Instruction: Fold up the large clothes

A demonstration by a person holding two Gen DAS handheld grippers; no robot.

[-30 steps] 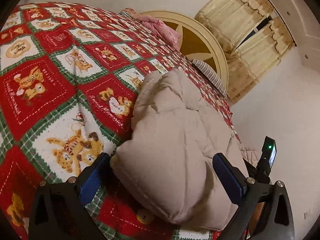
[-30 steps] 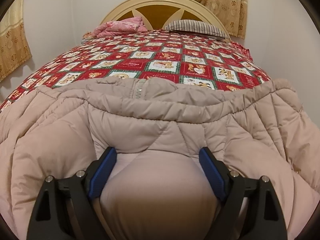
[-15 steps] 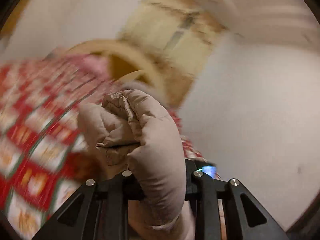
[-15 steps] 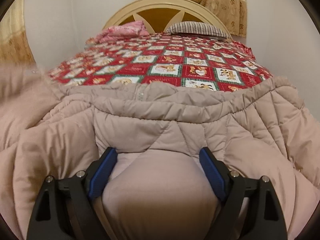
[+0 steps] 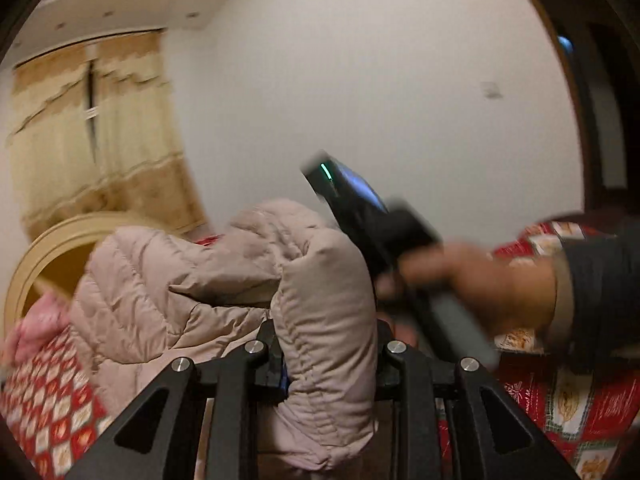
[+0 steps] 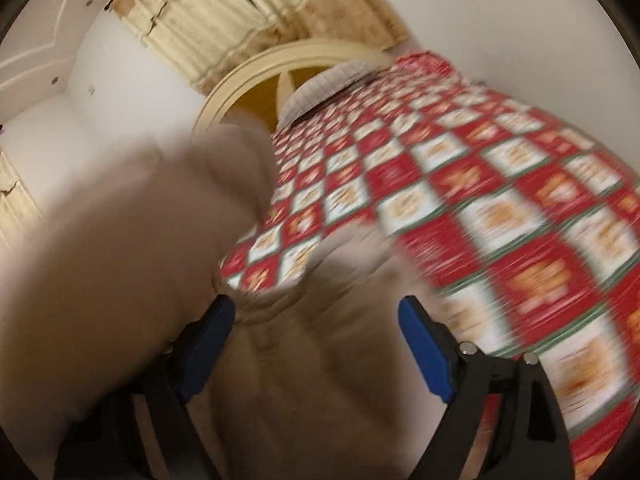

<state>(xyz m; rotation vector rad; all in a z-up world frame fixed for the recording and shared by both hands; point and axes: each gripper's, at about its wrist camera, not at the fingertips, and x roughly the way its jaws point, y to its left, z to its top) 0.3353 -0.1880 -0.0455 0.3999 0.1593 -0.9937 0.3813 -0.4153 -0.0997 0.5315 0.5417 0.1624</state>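
Observation:
A beige puffer jacket (image 5: 208,292) lies on the bed and also shows in the right wrist view (image 6: 120,280). My left gripper (image 5: 326,360) is shut on a padded fold of the jacket and holds it lifted above the red quilt. My right gripper (image 6: 316,336) is open, its blue pads (image 6: 424,344) on either side of blurred jacket fabric, above the quilt. The right gripper's body (image 5: 372,216) and the hand holding it show in the left wrist view, just right of the lifted fold.
The bed has a red, white and green patchwork quilt (image 6: 500,208), a cream round headboard (image 6: 280,64), a striped pillow (image 6: 332,80) and a pink item (image 5: 36,328) near the headboard. Yellow curtains (image 5: 88,140) hang behind. A white wall stands to the right.
My left gripper closed on the jacket fold and swung it up and toward the right gripper. My right gripper tilted and moved fast; its view is now blurred, with the jacket sweeping across from the left.

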